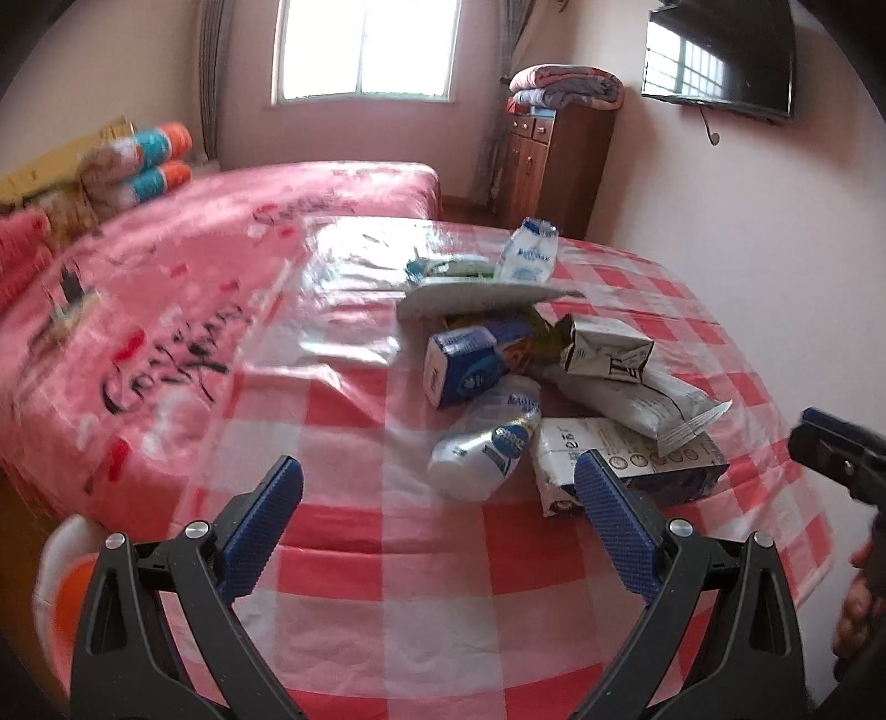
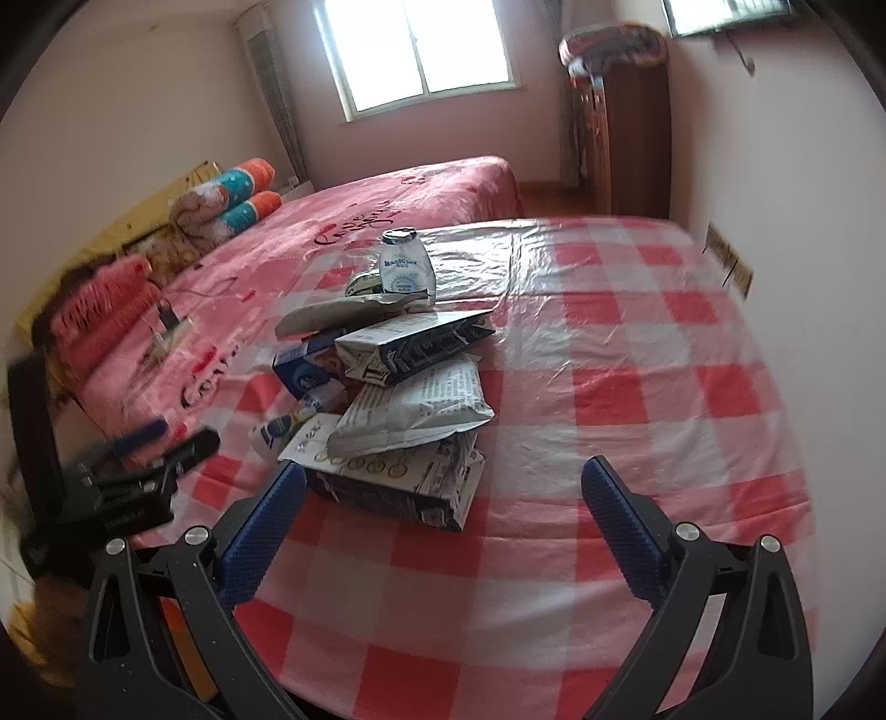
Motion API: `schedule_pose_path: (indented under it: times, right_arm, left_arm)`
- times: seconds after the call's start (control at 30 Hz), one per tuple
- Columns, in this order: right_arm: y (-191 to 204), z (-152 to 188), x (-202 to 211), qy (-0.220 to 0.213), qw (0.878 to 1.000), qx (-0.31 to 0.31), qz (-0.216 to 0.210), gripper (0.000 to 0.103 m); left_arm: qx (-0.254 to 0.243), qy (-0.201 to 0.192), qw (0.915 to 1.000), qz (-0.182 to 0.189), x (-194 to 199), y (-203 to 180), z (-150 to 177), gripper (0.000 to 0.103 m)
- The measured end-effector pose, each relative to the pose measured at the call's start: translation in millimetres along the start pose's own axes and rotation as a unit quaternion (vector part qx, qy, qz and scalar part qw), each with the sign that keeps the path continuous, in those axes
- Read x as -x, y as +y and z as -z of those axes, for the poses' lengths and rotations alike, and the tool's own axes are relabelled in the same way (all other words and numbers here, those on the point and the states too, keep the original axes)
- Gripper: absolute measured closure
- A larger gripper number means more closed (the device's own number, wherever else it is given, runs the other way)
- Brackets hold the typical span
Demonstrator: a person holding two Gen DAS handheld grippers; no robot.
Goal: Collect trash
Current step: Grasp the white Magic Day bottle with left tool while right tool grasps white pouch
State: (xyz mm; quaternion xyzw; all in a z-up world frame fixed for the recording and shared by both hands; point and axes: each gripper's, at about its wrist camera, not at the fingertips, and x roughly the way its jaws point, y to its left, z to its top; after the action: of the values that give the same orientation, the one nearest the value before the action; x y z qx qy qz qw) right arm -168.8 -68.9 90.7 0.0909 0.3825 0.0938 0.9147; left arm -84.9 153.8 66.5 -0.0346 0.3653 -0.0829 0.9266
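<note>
Left wrist view, from the left edge: a bed [image 1: 183, 288] under a pink printed cover, with rolled bolsters [image 1: 141, 163] against its headboard. Behind it a bright window [image 1: 368, 47] is set in the far wall. Next comes the table [image 1: 421, 598], covered in a red-and-white checked cloth under clear plastic and standing just beside the bed. The trash pile [image 1: 554, 382] sits toward the table's right half: a blue carton [image 1: 465, 363], a white bottle [image 1: 487, 448] on its side, flattened boxes and wrappers, and a small white pouch [image 1: 526, 252] upright at the back. Further right a wooden cabinet [image 1: 554, 160] carries folded quilts, and a dark television [image 1: 720, 58] hangs on the wall. The left gripper [image 1: 440, 471] hangs over the near table edge, fingers spread wide, nothing between them. The right gripper [image 2: 443, 476] is likewise wide apart and empty, aimed at the pile's nearest box [image 2: 410, 482].
</note>
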Motion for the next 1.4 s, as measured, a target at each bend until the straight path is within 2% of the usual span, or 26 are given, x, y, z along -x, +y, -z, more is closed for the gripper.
schedule_pose_path:
  times: [0.17, 0.33, 0.4, 0.47, 0.63, 0.8, 1.03, 1.07, 1.17, 1.27, 1.4]
  right_arm:
    - [-14, -11, -17, 0.013, 0.999, -0.028, -0.03, 0.004]
    - [-9, -24, -38, 0.027, 0.999, -0.014, -0.045, 0.004]
    - [-5, -28, -46, 0.034, 0.998, -0.004, -0.047, 0.004]
    - [-1, -32, -53, 0.039, 0.998, 0.008, -0.043, 0.004]
    - [7, -42, -73, 0.062, 0.997, 0.034, -0.039, 0.004]
    - [14, -48, -94, 0.084, 0.994, 0.051, -0.041, 0.004]
    - [20, -45, -124, 0.111, 0.991, 0.064, -0.031, 0.004]
    - [19, -44, -128, 0.113, 0.991, 0.065, -0.032, 0.004]
    - [19, -40, -131, 0.107, 0.991, 0.072, -0.026, 0.005]
    - [21, -38, -130, 0.099, 0.992, 0.081, -0.016, 0.014]
    - [21, -33, -126, 0.093, 0.992, 0.09, -0.016, 0.015]
  left_arm:
    - [-0.024, 0.004, 0.9995, 0.021, -12, -2, -8, 0.004]
    - [-0.049, 0.029, 0.9974, 0.044, -35, -9, -21, 0.004]
    - [-0.041, 0.043, 0.9973, 0.043, -48, -7, -25, 0.005]
    - [-0.028, 0.061, 0.9959, 0.061, -59, -6, -28, 0.008]
    - [0.001, 0.1, 0.9915, 0.083, -84, -1, -30, 0.022]
    - [0.036, 0.126, 0.9856, 0.108, -102, 7, -29, 0.022]
    - [0.036, 0.129, 0.9843, 0.114, -112, 3, -30, 0.023]
    - [0.036, 0.129, 0.9842, 0.116, -112, 2, -30, 0.028]
    - [0.039, 0.128, 0.9838, 0.12, -112, -1, -30, 0.036]
    - [0.047, 0.122, 0.9846, 0.116, -111, -3, -29, 0.036]
    - [0.053, 0.122, 0.9851, 0.109, -107, -5, -25, 0.036]
